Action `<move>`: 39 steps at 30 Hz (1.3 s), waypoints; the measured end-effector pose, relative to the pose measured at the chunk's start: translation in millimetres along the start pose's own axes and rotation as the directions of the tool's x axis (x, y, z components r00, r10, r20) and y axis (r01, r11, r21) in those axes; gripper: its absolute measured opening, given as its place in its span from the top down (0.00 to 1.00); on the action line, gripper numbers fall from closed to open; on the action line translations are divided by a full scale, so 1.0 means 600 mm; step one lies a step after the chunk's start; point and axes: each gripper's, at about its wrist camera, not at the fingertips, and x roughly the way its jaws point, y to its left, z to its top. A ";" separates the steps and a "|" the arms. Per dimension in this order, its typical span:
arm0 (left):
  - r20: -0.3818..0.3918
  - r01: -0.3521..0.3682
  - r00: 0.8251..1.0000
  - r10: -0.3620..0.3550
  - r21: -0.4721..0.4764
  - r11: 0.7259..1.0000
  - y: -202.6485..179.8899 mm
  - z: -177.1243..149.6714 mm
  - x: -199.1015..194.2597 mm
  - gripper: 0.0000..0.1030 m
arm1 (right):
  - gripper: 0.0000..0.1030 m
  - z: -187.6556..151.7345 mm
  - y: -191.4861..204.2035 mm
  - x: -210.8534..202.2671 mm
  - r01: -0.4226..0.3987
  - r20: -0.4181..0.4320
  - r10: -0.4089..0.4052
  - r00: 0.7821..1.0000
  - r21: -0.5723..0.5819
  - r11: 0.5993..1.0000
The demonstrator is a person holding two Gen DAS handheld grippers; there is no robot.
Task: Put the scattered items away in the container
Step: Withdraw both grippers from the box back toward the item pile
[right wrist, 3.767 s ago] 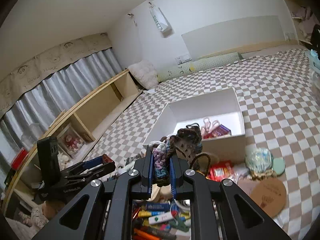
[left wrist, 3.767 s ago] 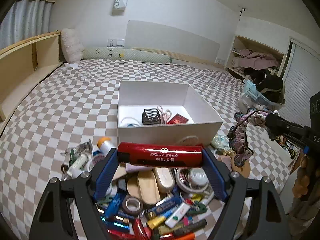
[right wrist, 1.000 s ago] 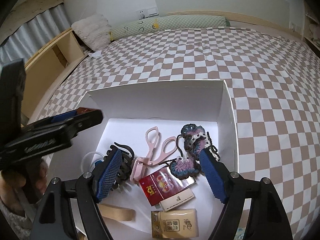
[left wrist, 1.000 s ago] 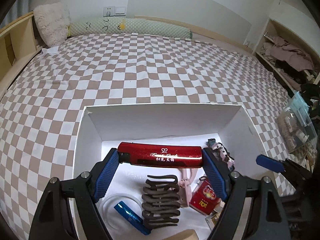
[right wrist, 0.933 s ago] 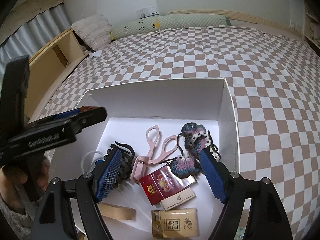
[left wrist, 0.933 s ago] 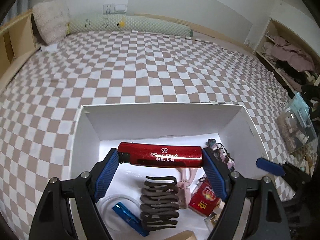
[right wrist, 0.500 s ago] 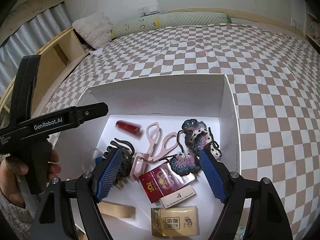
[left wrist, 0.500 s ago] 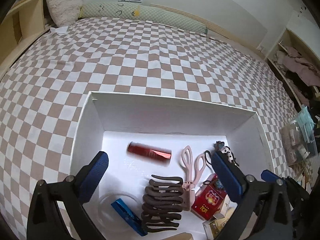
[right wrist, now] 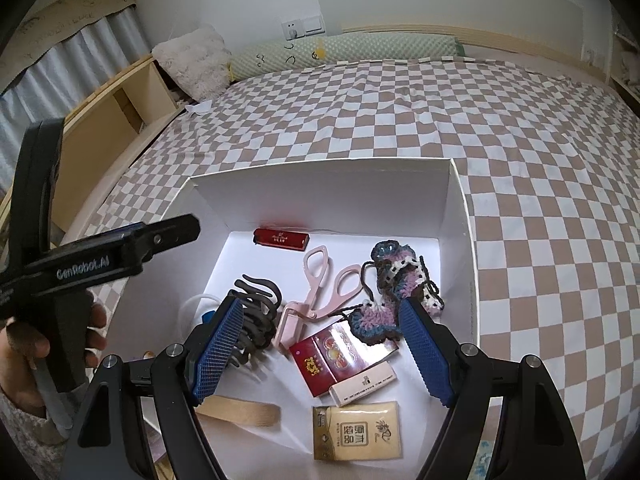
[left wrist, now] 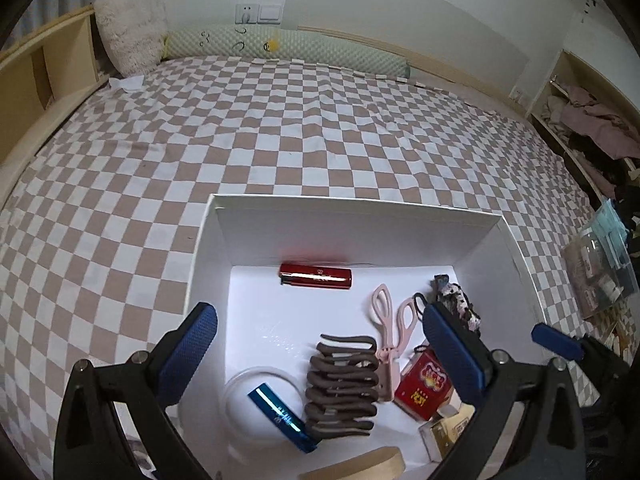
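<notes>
Fingers, left: left gripper (left wrist: 316, 344) hangs over the near edge of the box with its fingers spread as wide as they go and nothing between them — a release spread, judging by the red tube lying free below.
Fingers, right: right gripper (right wrist: 320, 344) is also parted and empty, poised above the right half of the box; the crochet piece (right wrist: 394, 284) lies on the floor under it, touched by neither pad.
Near contents: tan packet (right wrist: 358, 430), white bar (right wrist: 363, 383) and red carton (right wrist: 340, 356) sit closest, overlapping one another where they were dropped rather than arranged.
Middle contents: dark hair claw (left wrist: 342, 384) rests beside the blue stick (left wrist: 280, 410) and a clear ring (left wrist: 260, 394); pink scissors (right wrist: 320, 292) lie flat, handles toward the far wall.
Task item: red tube (left wrist: 316, 276) lies on its side near the far wall of the box, apart from the pile — inside the container, where the task wants it.
Container: white box (left wrist: 360, 208) sits open on the checked bed (left wrist: 280, 120), walls high enough to keep things in.
Progress: likely mid-task; both grippers are free for another pick.
</notes>
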 end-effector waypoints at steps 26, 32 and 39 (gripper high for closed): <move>0.162 0.023 0.986 -0.030 0.047 0.999 0.025 -0.086 -0.193 0.00 | 0.00 -0.044 0.056 -0.149 0.098 0.193 -0.087 0.977 -0.047 0.994; 0.192 0.000 0.981 -0.015 0.079 0.997 0.015 -0.123 -0.235 0.00 | 0.00 -0.068 0.081 -0.194 0.119 0.243 -0.094 0.966 -0.089 0.989; 0.231 -0.015 0.973 -0.006 0.091 0.996 0.007 -0.165 -0.285 0.00 | 0.00 -0.096 0.099 -0.235 0.103 0.277 -0.074 0.958 -0.095 0.990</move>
